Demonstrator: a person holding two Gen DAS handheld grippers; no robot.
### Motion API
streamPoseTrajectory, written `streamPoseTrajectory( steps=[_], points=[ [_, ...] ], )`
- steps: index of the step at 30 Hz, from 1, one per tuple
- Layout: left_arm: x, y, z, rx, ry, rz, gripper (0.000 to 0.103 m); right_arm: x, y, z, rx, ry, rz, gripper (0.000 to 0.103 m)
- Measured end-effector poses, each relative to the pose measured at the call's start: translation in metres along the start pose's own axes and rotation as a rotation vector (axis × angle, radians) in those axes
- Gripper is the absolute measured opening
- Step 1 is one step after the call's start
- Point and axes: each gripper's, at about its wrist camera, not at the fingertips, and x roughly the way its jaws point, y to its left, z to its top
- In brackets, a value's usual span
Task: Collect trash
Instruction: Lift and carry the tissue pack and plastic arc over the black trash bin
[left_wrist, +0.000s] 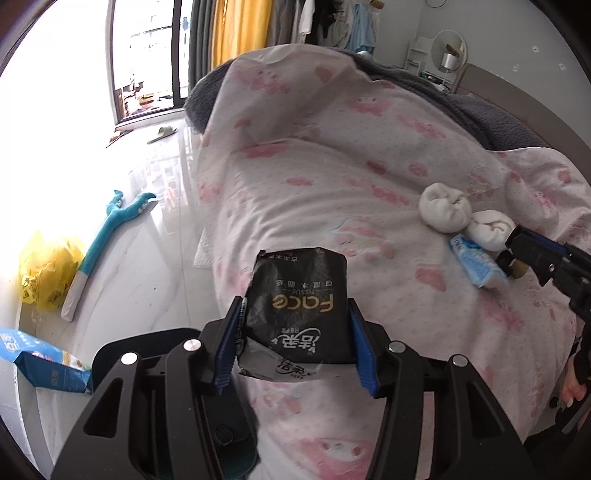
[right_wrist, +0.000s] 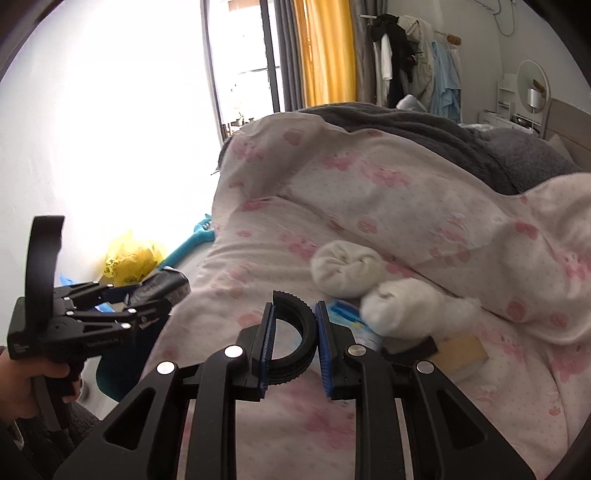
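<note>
Left gripper (left_wrist: 295, 343) clamps black tissue pack (left_wrist: 299, 306) above pink quilt (left_wrist: 332, 166) edge. Right gripper (right_wrist: 293, 350) pinches black ribbed ring (right_wrist: 295, 336) over quilt. Still left on quilt: blue wrapper (left_wrist: 476, 264), beside rolled socks (left_wrist: 445, 210). Yellow bag (left_wrist: 48, 273) on floor left of quilt, likely trash destination.

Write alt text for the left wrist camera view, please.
The left gripper clamps a black tissue pack above a bed with a pink-patterned quilt. Two rolled white socks and a blue wrapper lie on the quilt; the right gripper enters beside them.
</note>
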Motion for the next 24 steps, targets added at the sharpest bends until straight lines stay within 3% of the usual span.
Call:
streamPoseTrajectory(
  steps=[9,16,24],
  points=[
    [0.002,0.040,-0.015,-0.046,0.063,0.051,0.056,0.026,0.055,0.015,-0.048,0.014,0.093,0.022],
    [0.009,0.064,-0.030,-0.045,0.133,0.056,0.057,0.045,0.098,0.020,-0.098,0.048,0.148,0.022],
    [0.016,0.098,-0.046,-0.111,0.214,0.064,0.057,0.065,0.136,0.025,-0.132,0.074,0.200,0.022]
  ],
)
